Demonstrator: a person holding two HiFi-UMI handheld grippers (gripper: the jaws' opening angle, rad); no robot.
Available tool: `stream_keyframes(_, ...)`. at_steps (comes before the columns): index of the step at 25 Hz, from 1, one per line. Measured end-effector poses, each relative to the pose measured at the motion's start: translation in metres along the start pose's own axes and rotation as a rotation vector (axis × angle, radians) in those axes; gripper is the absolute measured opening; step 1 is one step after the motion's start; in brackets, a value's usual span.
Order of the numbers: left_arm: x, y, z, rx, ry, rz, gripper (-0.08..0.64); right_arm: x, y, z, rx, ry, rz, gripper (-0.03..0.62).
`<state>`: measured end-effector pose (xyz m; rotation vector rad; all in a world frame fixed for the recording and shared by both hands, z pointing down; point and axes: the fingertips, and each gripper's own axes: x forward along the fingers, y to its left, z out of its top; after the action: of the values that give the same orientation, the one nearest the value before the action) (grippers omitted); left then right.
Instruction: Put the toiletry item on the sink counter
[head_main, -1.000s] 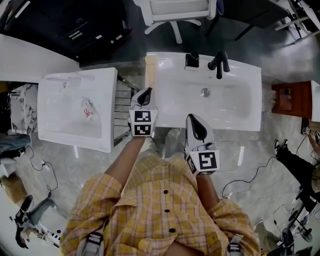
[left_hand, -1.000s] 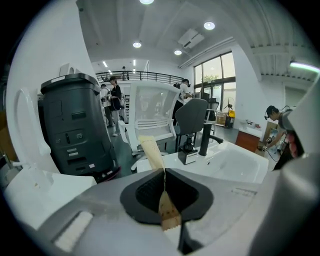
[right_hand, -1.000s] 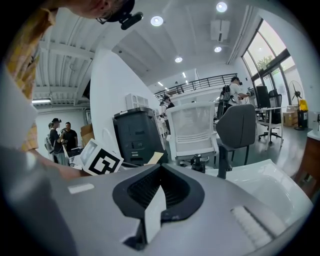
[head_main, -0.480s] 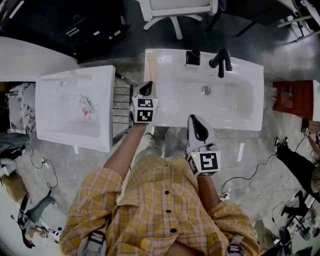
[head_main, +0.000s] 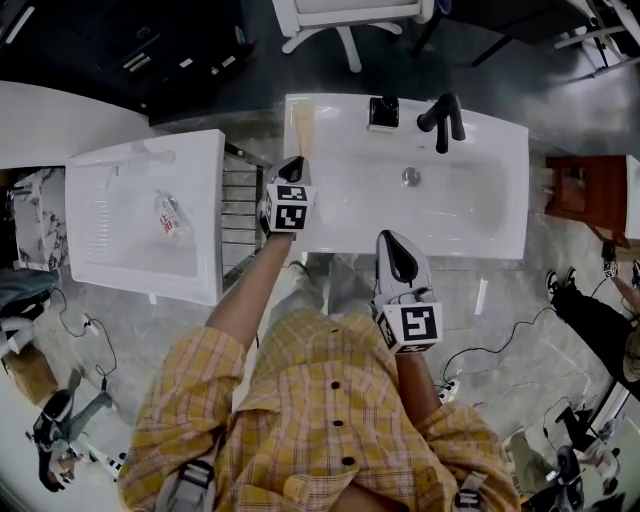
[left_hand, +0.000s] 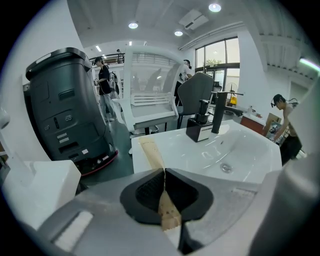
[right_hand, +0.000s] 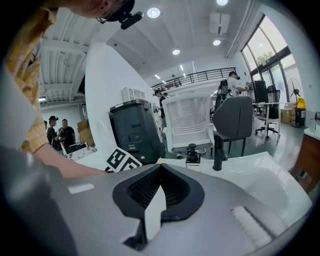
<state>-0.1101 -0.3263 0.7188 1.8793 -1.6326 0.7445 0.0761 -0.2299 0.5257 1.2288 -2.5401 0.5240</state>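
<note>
The left hand-held gripper was clamped shut on a flat tan toiletry item, which lay along the bench edge far left of the faucet. The item's near end was hidden and its kind was unclear. The right hand-held gripper was closed and empty.

No readable text on any of my feeds.
My left tool and right tool each carry a cube faced with black-and-white square markers: coded patterns, no letters or digits. At nine o'clock in the head view, a small bottle lying in the white basin has a red-printed label too small for me to read. In the left gripper view, at nine o'clock, the pale stickers on the dark machine are too blurred to read.
</note>
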Motion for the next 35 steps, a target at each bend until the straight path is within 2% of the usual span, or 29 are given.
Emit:
stream_keyframes(13, 0.015, 0.005, -0.009, -0.032, 0.037, 0.006, 0.025, 0.002, -0.012, -0.006, 0.009, 0.024, -0.019, -0.001)
stream_keyframes(16, 0.016, 0.006, -0.013, -0.052, 0.045, 0.004, 0.076, 0.002, -0.01, -0.006, 0.009, 0.024, -0.02, -0.001)
stream_keyframes(25, 0.012, 0.003, -0.011, -0.062, 0.025, -0.003, 0.119, 0.0, -0.007, -0.008, 0.01, 0.027, -0.022, -0.001)
stream_keyframes(35, -0.005, -0.001, 0.008, -0.055, -0.011, -0.007, 0.123, -0.006, -0.003, -0.005, 0.013, -0.002, -0.025, -0.002)
